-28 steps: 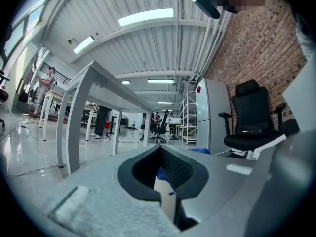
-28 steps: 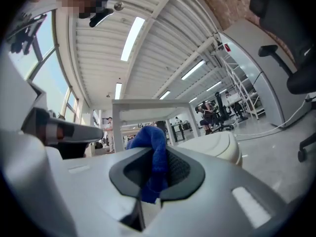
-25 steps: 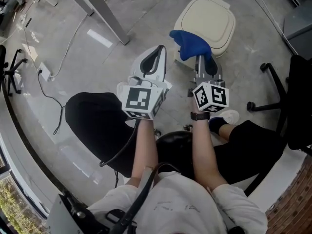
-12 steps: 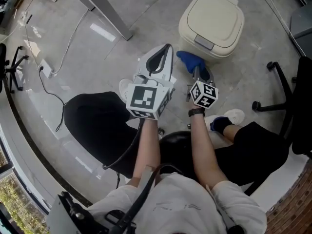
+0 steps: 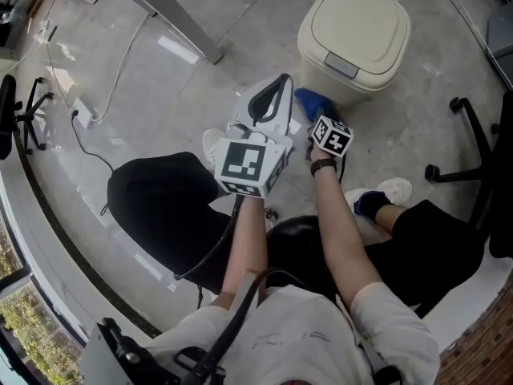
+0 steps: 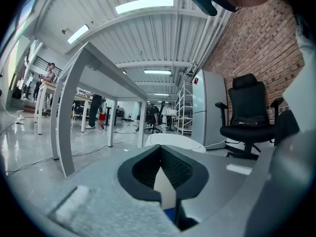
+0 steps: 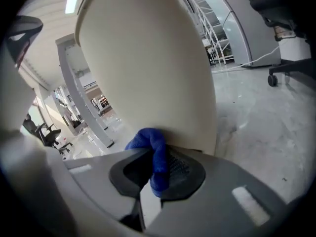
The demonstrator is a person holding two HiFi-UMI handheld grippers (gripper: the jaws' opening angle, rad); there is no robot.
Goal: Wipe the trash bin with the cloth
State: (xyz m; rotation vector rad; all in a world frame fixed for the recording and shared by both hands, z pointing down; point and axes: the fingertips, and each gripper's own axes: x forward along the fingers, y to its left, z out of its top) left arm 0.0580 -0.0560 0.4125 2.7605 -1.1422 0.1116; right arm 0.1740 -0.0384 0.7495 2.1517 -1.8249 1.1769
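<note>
A cream trash bin [image 5: 353, 30] with a closed lid stands on the grey floor ahead; its side wall [image 7: 148, 68] fills the right gripper view. My right gripper [image 7: 159, 168] is shut on a blue cloth [image 7: 154, 154], whose free end presses against the lower front of the bin. From the head view the cloth [image 5: 314, 101] shows at the bin's base, just beyond the right gripper [image 5: 327, 117]. The left gripper [image 5: 268, 99] hangs in the air left of the bin, jaws closed with nothing between them [image 6: 162, 174].
A grey table leg [image 5: 172, 18] crosses the floor at upper left. A cable [image 5: 96, 111] and a socket strip lie at left. A black office chair base [image 5: 473, 159] stands at right. My shoe [image 5: 389, 192] rests near the bin.
The right gripper has carried the cloth down from the bin's lid edge to its lower front wall. The left gripper drifted slightly forward.
</note>
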